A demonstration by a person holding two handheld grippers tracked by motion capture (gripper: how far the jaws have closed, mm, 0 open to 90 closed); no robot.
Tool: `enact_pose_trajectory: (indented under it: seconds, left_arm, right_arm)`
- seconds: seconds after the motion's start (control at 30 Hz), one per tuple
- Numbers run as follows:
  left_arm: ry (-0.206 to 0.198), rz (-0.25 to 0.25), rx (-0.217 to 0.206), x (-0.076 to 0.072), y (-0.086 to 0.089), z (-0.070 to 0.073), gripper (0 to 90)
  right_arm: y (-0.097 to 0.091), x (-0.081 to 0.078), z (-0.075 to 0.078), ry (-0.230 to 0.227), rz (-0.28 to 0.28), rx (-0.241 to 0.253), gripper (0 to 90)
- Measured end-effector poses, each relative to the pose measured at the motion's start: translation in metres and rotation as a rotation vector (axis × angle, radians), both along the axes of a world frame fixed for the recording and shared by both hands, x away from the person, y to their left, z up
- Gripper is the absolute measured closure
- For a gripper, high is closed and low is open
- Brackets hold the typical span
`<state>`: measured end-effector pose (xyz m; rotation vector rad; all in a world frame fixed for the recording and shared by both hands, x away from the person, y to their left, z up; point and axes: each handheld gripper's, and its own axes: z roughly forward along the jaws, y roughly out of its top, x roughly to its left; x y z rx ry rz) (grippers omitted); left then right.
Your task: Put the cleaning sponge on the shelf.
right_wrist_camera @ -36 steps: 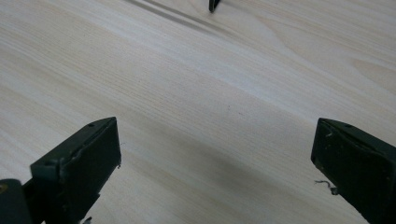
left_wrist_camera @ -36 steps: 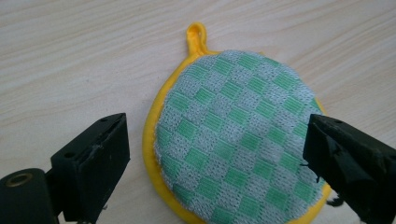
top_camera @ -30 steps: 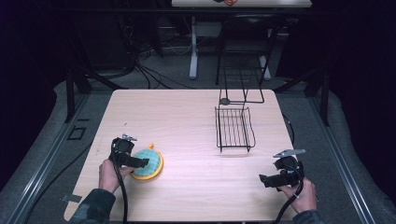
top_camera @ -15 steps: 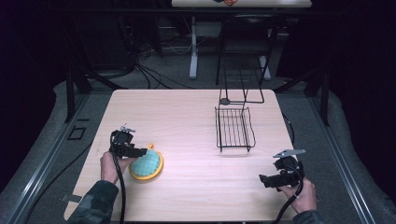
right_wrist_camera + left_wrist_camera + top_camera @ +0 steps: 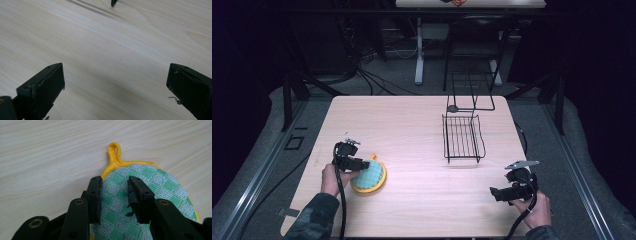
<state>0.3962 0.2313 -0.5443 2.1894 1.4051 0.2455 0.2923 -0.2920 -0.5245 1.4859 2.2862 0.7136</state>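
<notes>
We see the left gripper [image 5: 358,163] held low over the near-left part of the table [image 5: 412,130], the person's left hand [image 5: 332,179] behind it and the forearm coming in from the near edge. Its jaws have just been closing, and in the left gripper view they stand on either side of a raised fold of the pot holder [image 5: 140,195] — one pad against its yellow edge, the other on the checked cloth — though we cannot tell whether they truly pinch it yet.

The right gripper [image 5: 497,192] rests near the near-right corner, the right hand [image 5: 536,210] wrapped round its body; its jaws stand wide apart over bare wood with nothing between them.

The pot holder lies flat at the near left, close to the table's left edge but well inside it. A broad stretch of bare board runs between it and the wire rack [image 5: 463,137], which sits right of centre towards the far side, well apart from both grippers.

The pot holder is a round pad of woven cloth in a green and pale grey check, bound in yellow tape that ends in a small hanging loop [image 5: 114,148]. The table is pale wood with a fine grain — the rack thin black wire.
</notes>
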Motion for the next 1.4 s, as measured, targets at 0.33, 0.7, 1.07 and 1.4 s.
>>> enact_pose_trajectory:
  seconds: [0.33,0.7,1.07,1.4]
  left_arm:
    - [-0.034,-0.019,0.043,-0.003,-0.004,0.000,78.7]
    - [-0.075,-0.019,0.052,-0.007,-0.005,0.002,87.1]
    - [-0.150,-0.016,-0.010,-0.015,0.000,0.024,87.9]
    - [-0.199,-0.016,-0.076,-0.022,0.002,0.041,87.8]
  right_arm:
    - [0.000,0.000,0.000,-0.002,0.000,-0.003,1.7]
    - [0.000,-0.001,0.002,-0.012,-0.001,-0.006,2.2]
    - [0.000,-0.002,0.003,-0.036,0.003,-0.006,2.3]
    - [0.000,-0.003,0.005,-0.043,-0.003,-0.011,2.3]
